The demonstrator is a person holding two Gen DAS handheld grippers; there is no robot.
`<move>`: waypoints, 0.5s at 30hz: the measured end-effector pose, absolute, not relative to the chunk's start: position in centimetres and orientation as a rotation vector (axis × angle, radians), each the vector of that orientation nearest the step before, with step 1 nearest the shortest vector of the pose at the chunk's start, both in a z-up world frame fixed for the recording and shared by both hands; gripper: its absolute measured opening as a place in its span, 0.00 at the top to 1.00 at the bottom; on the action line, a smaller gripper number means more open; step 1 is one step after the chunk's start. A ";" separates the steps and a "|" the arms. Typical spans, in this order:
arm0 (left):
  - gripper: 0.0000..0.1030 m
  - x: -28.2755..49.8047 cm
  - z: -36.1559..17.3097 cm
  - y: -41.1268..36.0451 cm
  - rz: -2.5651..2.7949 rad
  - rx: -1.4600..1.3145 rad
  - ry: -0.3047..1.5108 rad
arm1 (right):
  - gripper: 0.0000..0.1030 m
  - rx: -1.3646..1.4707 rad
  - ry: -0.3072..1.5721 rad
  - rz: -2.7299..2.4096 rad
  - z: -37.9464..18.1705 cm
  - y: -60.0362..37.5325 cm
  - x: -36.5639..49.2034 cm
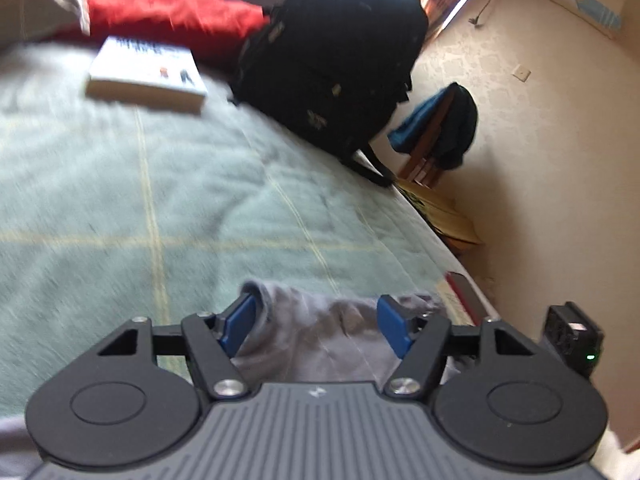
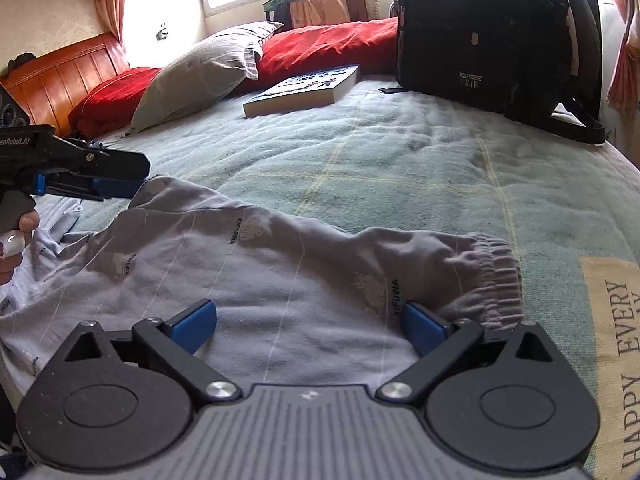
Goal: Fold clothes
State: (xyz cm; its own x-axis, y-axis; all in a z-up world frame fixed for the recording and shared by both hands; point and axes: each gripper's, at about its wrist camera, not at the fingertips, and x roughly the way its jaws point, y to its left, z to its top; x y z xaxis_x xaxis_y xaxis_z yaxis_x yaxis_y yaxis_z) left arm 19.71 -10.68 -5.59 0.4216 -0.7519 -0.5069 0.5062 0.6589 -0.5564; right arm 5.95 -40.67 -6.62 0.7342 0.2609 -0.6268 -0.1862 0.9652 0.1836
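both tongs (image 2: 310, 326) agape over grey garment (image 2: 280, 264)

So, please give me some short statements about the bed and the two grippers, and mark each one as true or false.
1. The right gripper has its jaws open over the grey garment. True.
2. The book lies on the floor. False: it lies on the green blanket, near the pillows.
3. The black backpack stands on the bed. True.
4. The left gripper is shut on the garment. False: its jaws are open, with grey cloth between them.
5. The grey pillow lies on top of the book. False: they are apart.
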 end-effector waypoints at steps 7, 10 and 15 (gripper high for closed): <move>0.31 22.0 -6.4 -12.5 -0.888 -0.341 0.888 | 0.01 0.108 0.707 0.234 -6.6 -40.4 5.9; 0.30 24.5 -6.2 -12.1 -0.870 -0.425 0.873 | 0.00 0.107 0.704 0.229 -6.7 -40.3 5.9; 0.31 27.0 -7.4 -10.9 -0.763 -0.493 0.916 | 0.00 0.142 0.698 0.225 -6.5 -40.6 5.9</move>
